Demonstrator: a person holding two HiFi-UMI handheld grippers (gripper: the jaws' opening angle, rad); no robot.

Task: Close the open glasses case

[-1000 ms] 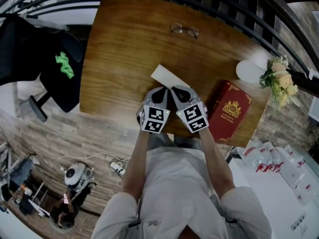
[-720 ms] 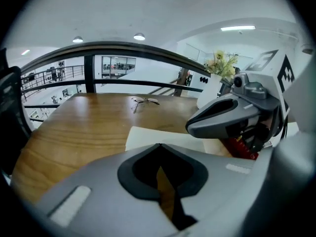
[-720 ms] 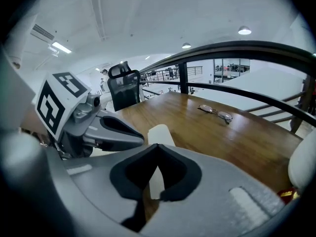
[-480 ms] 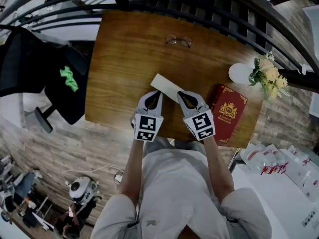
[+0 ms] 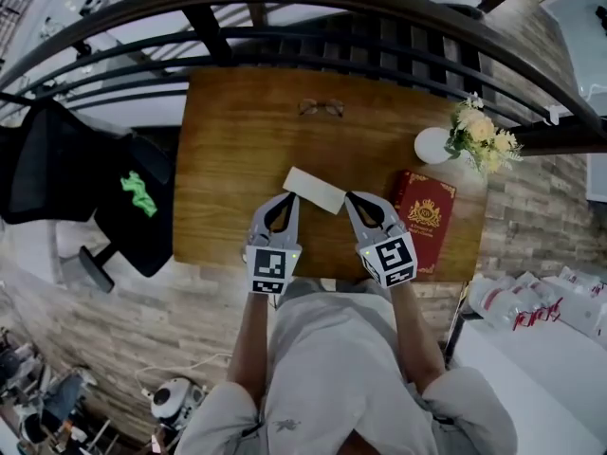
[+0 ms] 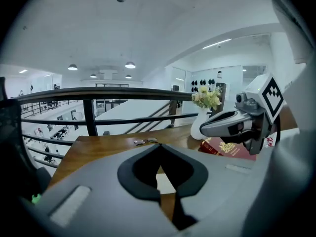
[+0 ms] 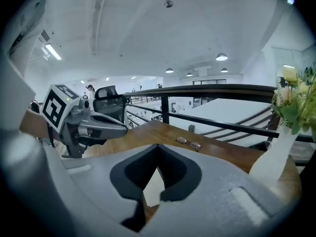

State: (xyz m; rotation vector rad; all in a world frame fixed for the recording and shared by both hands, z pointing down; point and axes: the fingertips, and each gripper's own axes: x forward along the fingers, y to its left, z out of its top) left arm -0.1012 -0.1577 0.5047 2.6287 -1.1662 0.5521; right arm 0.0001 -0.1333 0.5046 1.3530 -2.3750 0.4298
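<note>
Flanking the case (image 5: pixel 314 190) on the surface (image 5: pixel 228 159), the left gripper (image 5: pixel 285 198) and right gripper (image 5: pixel 352 198) hover at its near corners, jaws together, each holding nothing. The case reads as a flat white slab; shut, or laid open flat, I can't tell. Any closing push wants one gripper bracing the case against sliding.

left gripper (image 5: pixel 286 198): jaws together | right gripper (image 5: pixel 354 198): jaws together | held side by side
</note>
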